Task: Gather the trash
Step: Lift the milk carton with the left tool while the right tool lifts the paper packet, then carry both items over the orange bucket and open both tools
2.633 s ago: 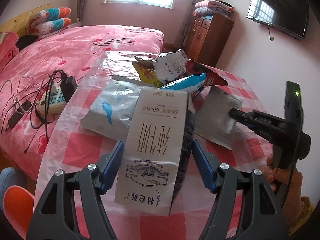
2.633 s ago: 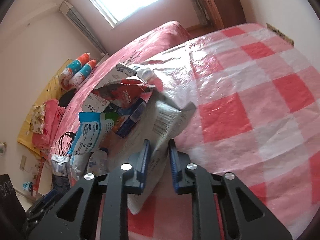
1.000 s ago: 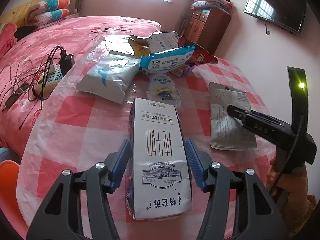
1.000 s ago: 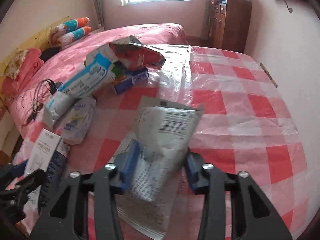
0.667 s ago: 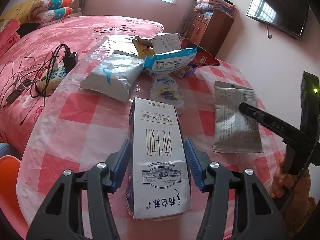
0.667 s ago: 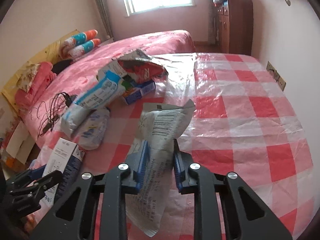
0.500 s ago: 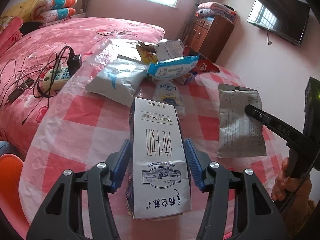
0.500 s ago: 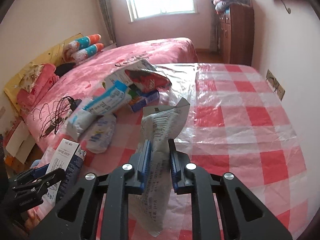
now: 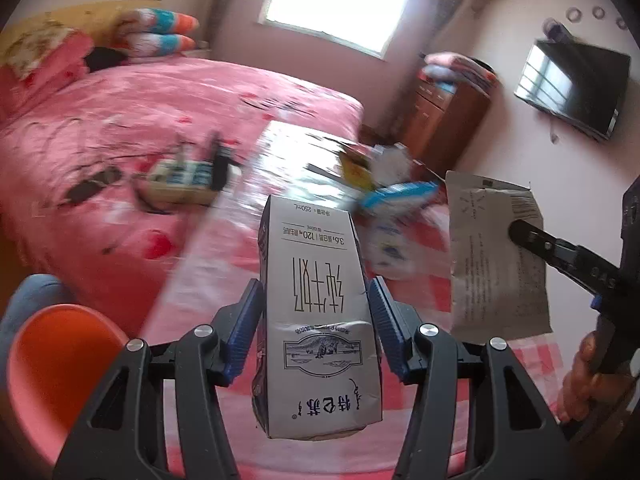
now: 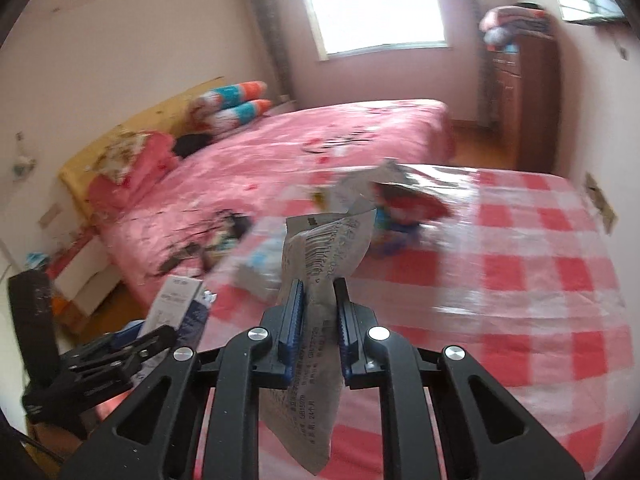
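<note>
Comparing with a second ago, both pieces of trash have left the checked tablecloth (image 10: pixel 520 272) and now hang in the air above it, and the right jaws, which then stood apart around the grey wrapper, have clamped tight on it. The left gripper (image 9: pixel 316 320) holds the milk carton (image 9: pixel 316 300) at a middling spread, blue pads pressed on its two long sides; its long axis runs straight away from the camera, print upside down. The right gripper (image 10: pixel 318 320) pinches the grey wrapper (image 10: pixel 324 256) at its middle, long axis near upright, barcode end up, lower end dangling free. Remaining wrappers (image 10: pixel 400 208) lie blurred near the table's far edge; the near cloth is open, a bed (image 9: pixel 160 120) alongside.
</note>
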A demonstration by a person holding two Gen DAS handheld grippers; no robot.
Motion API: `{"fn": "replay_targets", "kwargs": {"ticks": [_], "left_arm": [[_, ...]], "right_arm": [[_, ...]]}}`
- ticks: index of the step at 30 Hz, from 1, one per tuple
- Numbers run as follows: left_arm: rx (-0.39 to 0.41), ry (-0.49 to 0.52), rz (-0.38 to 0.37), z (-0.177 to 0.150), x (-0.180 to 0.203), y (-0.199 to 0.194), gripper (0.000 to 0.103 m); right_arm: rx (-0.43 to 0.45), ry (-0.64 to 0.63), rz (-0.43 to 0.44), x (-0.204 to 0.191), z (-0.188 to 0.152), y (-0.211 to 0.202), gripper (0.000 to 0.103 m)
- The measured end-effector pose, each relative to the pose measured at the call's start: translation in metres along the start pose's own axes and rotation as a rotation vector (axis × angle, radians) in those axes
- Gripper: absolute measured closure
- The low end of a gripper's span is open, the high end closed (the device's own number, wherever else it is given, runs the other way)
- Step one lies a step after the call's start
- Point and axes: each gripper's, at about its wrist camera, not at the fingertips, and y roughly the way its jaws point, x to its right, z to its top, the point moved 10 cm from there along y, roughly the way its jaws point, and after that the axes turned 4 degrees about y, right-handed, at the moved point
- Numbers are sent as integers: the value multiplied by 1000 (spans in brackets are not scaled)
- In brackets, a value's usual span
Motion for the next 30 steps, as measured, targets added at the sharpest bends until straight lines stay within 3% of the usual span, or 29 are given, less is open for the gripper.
{"fn": "replay_targets", "kwargs": {"ticks": [6,11,19,22,26,30], "left_arm": [[42,-70,159,-7,-79,-38,47],[12,-174,292,-37,-154,-58,47],[-49,-309,381,-86,-230,-60,45],[-70,-326,426,-100,-249,-60,38],[-38,-331,466,-106,-262,-71,25],[33,-306,471,-93,-259,-79,21]], "right_arm": [[-89,-98,196,-103,-9,30,86],[-191,-173,329,-182,-34,66,86],[-354,-297,438,-274,-97,124,82],[-399,-316,407,-279,-119,144,58],[-389,-258,374,-260,-116,146,32],[-326,-240,313,-231,-97,137,23]]}}
